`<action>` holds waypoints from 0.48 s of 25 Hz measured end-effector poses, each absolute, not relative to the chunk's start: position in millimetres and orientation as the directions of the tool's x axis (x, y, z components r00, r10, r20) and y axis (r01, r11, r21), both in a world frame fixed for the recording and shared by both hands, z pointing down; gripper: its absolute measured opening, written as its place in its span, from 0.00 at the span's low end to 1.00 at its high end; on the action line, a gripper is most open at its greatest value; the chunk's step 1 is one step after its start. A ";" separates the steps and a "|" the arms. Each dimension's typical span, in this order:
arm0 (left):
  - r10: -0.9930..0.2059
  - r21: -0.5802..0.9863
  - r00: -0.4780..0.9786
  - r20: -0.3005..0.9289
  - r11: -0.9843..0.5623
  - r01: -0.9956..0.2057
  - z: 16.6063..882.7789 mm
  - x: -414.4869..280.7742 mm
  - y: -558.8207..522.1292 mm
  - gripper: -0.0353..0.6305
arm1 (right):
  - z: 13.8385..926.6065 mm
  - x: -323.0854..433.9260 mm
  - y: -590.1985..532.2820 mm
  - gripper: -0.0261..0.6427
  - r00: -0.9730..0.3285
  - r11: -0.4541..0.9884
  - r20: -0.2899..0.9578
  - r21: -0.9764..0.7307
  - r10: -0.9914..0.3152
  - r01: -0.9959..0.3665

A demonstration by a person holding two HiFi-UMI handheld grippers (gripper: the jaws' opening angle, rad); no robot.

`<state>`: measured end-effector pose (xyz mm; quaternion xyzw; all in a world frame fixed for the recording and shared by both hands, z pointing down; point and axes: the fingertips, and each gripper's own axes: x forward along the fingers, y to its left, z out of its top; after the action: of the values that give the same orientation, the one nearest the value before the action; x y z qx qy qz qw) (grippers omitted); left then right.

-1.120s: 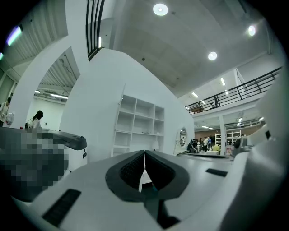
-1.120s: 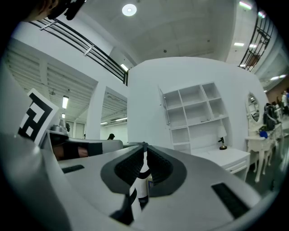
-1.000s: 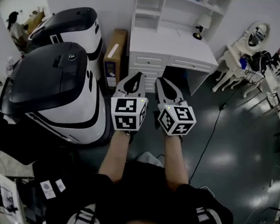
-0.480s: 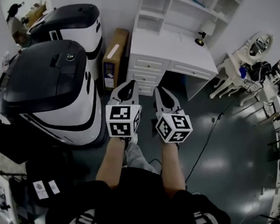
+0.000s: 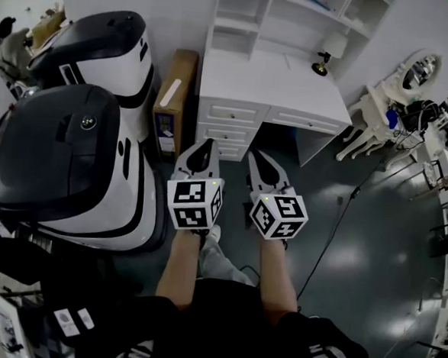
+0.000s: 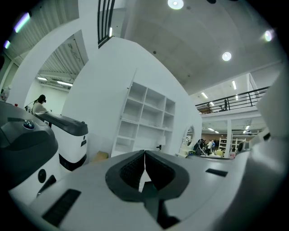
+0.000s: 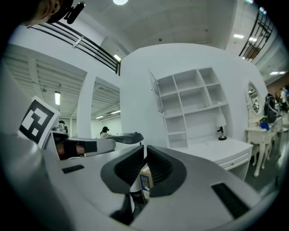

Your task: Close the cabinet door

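A person is holding the left gripper [image 5: 207, 144] and the right gripper [image 5: 255, 154] side by side, each pair of grey, ribbed-padded jaws pinched together on nothing, facing a smooth white desk [image 5: 273, 82] topped with square-edged open shelving [image 5: 243, 19]. The cabinet door [image 7: 156, 92], a thin white panel, is standing swung out at the shelving's upper left, well apart from both tools. Glossy dark floor [image 5: 374, 223] is lying open to the right, while rounded black-and-white machines [image 5: 64, 163] and a cardboard box [image 5: 170, 102] are crowding the left.
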<state>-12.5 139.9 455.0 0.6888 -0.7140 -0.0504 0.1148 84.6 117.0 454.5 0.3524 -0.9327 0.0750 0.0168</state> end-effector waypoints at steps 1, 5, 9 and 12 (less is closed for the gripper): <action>-0.994 0.232 -0.013 0.106 0.038 -0.972 461.3 -11.2 126.4 0.07 | 460.3 85.8 102.4 0.10 -0.744 0.731 0.093 -0.138 -0.662 -0.668; -0.991 0.234 0.008 0.133 0.023 -0.972 475.6 -15.2 75.2 0.07 | 473.9 78.1 47.7 0.10 -0.734 0.716 0.119 -0.163 -0.669 -0.679; -0.991 0.204 -0.049 0.126 0.074 -0.976 465.7 -39.1 35.3 0.07 | 472.0 60.3 6.7 0.10 -0.755 0.732 0.109 -0.191 -0.646 -0.654; -0.992 0.192 -0.090 0.092 0.107 -0.976 447.8 -56.1 12.4 0.07 | 462.9 51.7 -23.7 0.10 -0.761 0.734 0.086 -0.214 -0.644 -0.645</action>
<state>-56.1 12.4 447.8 0.6671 -0.7373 -0.0407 0.0992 51.7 -23.7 462.9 0.3460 -0.9310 0.1161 0.0030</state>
